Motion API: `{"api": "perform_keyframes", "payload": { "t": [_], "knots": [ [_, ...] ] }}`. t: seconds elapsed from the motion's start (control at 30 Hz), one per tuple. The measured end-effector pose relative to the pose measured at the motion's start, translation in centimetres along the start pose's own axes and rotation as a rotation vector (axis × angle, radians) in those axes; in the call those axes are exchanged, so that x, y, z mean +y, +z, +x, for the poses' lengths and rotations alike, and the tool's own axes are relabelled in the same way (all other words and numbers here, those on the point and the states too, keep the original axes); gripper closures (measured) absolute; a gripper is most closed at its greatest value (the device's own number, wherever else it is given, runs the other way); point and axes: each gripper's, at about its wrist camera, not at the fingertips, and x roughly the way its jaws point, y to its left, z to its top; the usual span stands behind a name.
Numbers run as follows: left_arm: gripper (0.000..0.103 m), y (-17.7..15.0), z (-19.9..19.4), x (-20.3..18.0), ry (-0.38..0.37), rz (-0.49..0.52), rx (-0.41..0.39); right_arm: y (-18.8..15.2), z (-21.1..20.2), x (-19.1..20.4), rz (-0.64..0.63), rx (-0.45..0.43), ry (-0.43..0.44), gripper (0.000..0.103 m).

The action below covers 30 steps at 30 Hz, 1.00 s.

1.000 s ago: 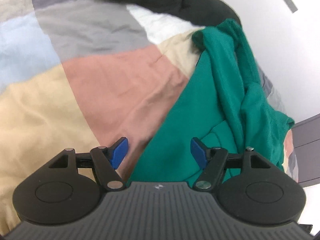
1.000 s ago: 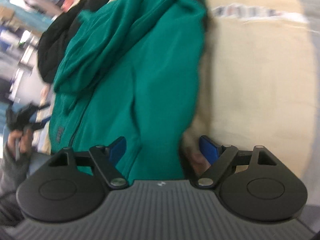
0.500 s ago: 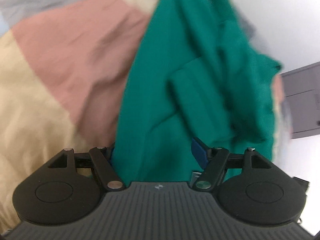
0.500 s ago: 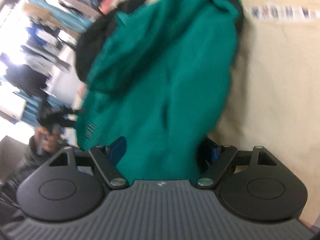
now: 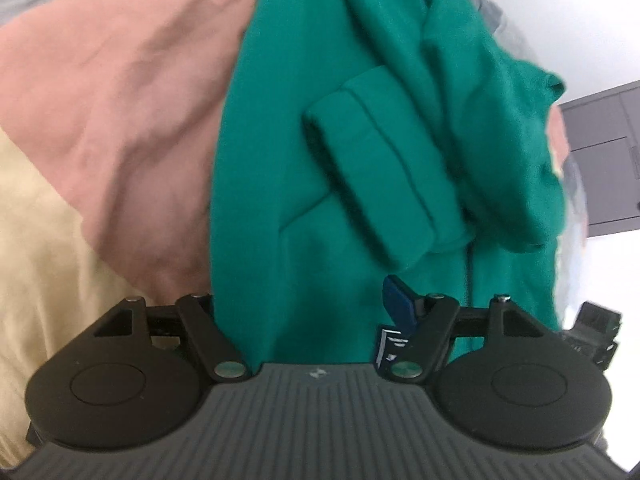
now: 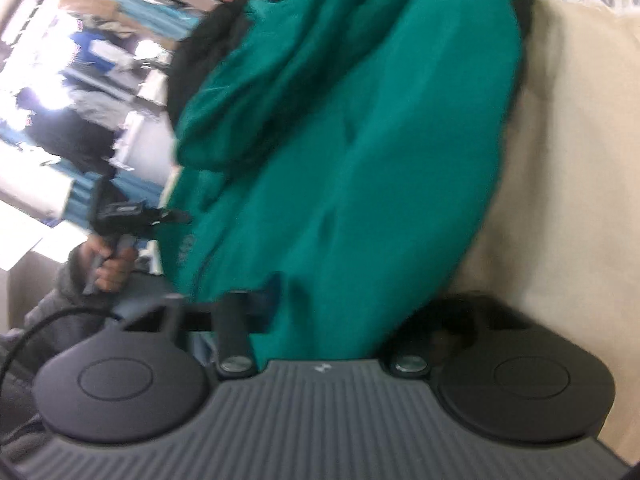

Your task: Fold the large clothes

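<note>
A green fleece garment (image 5: 320,160) lies crumpled on the bed, with a folded sleeve cuff (image 5: 360,176) on top. My left gripper (image 5: 308,312) stands open over its near edge. The cloth lies between the jaws and covers the left finger; the blue right fingertip (image 5: 398,304) shows clear of the cloth. In the right wrist view the same garment (image 6: 360,160) fills the middle. My right gripper (image 6: 320,320) is closing on its near edge, and the fabric is bunched between the jaws and hides both pads. A hand (image 6: 108,264) holds the left gripper (image 6: 120,216) at the garment's far side.
The bedcover is patchwork, pink (image 5: 120,100) and cream (image 5: 40,260). A black garment (image 6: 192,60) lies behind the green one. A grey cabinet (image 5: 600,152) stands past the bed's edge. Beige cover (image 6: 560,160) lies to the right of the garment.
The left gripper slid over the garment's edge, so cloth now lies between its jaws. The right jaws drew in on the fabric, and their blue pads have dropped out of sight.
</note>
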Motion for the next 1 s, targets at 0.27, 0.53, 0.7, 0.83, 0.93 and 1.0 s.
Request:
{"api": "perform_keyframes", "payload": {
  "t": [0.27,0.53,0.7,0.83,0.93,1.0],
  "knots": [
    [0.086,0.9,-1.3,0.2,-0.032,-0.041,-0.035,2.8,-3.5,4.8,-0.093,-0.128,-0.004,0.093],
    [0.090,-0.3,-8.2,-1.4,-0.181,-0.047,-0.197,1.8,-7.9,10.7,-0.113,-0.344,0.041,0.094],
    [0.092,-2.9,-13.6,0.2,-0.272,-0.064,-0.254,-1.4,-10.2,12.2,-0.057,-0.469,0.066,0.095],
    [0.095,-5.0,-16.4,0.2,-0.334,-0.060,-0.289,-4.3,-12.1,13.7,-0.002,-0.548,0.074,0.095],
    [0.095,-7.8,-18.4,1.0,-0.379,-0.076,-0.315,-6.8,-13.5,14.8,0.044,-0.600,0.067,0.095],
    [0.095,-9.5,-19.3,2.0,-0.409,-0.093,-0.334,-8.4,-14.2,15.3,0.080,-0.627,0.070,0.094]
  ]
}}
